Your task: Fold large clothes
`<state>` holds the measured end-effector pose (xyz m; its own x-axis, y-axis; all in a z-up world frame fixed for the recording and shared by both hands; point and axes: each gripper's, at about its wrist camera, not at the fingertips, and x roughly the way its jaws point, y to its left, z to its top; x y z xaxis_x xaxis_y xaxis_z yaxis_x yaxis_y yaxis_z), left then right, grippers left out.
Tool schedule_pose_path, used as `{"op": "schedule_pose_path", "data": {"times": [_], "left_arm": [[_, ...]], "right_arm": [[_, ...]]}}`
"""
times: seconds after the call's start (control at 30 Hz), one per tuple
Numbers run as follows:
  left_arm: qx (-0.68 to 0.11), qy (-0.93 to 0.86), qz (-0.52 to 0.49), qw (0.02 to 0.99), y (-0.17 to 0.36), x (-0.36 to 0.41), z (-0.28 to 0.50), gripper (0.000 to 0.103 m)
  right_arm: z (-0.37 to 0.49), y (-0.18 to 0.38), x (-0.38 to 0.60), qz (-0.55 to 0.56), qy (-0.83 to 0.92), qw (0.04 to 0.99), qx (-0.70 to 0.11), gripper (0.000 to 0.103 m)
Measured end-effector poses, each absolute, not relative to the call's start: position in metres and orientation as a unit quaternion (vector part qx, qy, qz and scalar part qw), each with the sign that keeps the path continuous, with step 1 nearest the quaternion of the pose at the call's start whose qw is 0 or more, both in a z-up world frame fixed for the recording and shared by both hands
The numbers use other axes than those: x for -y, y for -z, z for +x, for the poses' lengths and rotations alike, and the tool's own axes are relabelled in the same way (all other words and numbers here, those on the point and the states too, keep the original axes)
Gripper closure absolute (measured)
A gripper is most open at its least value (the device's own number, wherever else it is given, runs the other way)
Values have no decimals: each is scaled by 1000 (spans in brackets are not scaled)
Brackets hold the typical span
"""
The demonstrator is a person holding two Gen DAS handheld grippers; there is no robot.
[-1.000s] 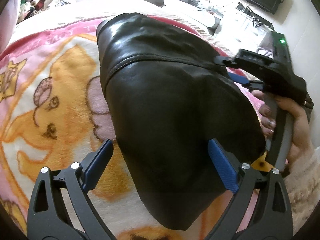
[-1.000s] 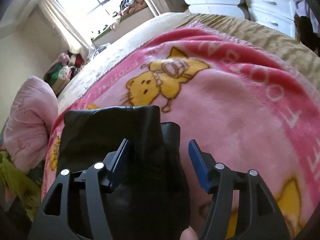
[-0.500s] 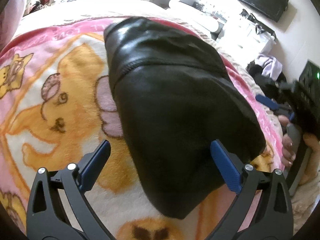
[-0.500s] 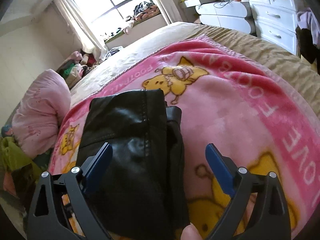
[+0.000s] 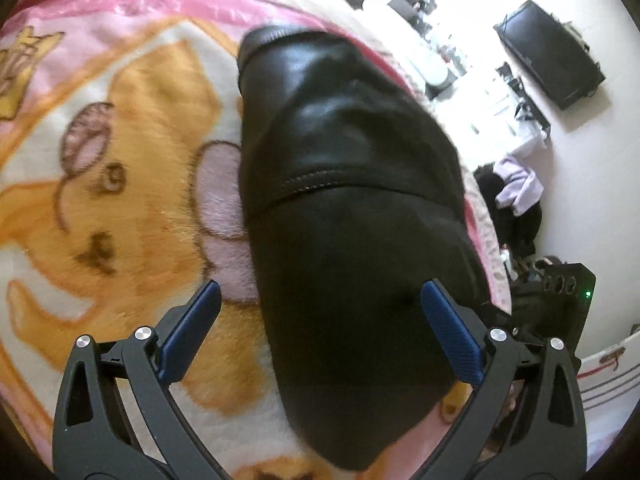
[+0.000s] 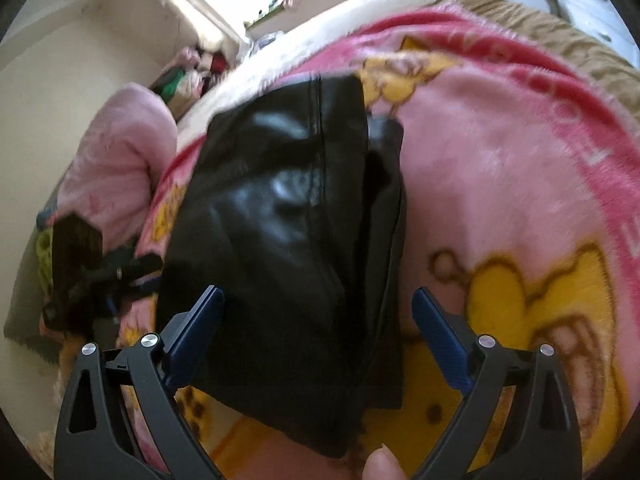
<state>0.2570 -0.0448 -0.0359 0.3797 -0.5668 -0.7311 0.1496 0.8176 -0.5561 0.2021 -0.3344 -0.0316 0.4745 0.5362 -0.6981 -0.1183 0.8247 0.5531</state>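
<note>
A black leather garment (image 5: 352, 208) lies folded into a compact bundle on the pink cartoon blanket (image 5: 120, 184). My left gripper (image 5: 320, 332) is open and empty, its blue pads hovering over the bundle's near end. In the right wrist view the same garment (image 6: 288, 240) shows a stitched seam and a second layer along its right side. My right gripper (image 6: 318, 336) is open and empty above its near end. The left gripper also shows at the left of the right wrist view (image 6: 100, 276).
A pink pillow (image 6: 116, 160) sits at the bed's head, with piled clothes by the window behind it. A wall-mounted TV (image 5: 552, 56), white drawers and clothes on the floor (image 5: 516, 196) lie beyond the bed's right edge. The blanket (image 6: 500, 184) stretches right of the garment.
Both grippers have pulled back and swung over the folded garment. The right gripper opened wide and has left the left wrist view.
</note>
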Motion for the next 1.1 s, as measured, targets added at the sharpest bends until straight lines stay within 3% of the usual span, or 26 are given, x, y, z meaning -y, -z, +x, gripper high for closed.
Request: {"op": "schedule_pose_path", "data": {"times": [0.23,0.27,0.3,0.33,0.47,1.1], "left_arm": [[-528,231,-178,798,49,76,275,8],[-527,230,-178,799,49,78,277,8],[-525,229,-179,800,50,78,279,8],[-524,228,-179,801,50,78,281,8],[-512,228,-184,807,50,72,278,12],[-481,161,-98,856,19,16,278,15]], "right_arm": [[224,61,337,245,-226,803,-495,8],[225,60,335,245,-235,803,-491,11],[226,58,334,246,-243,801,-488,25],[226,56,329,244,-252,801,-485,30],[224,43,313,218,-245,821,-467,35],[242,30,232,187,-220,852,-437,34]]}}
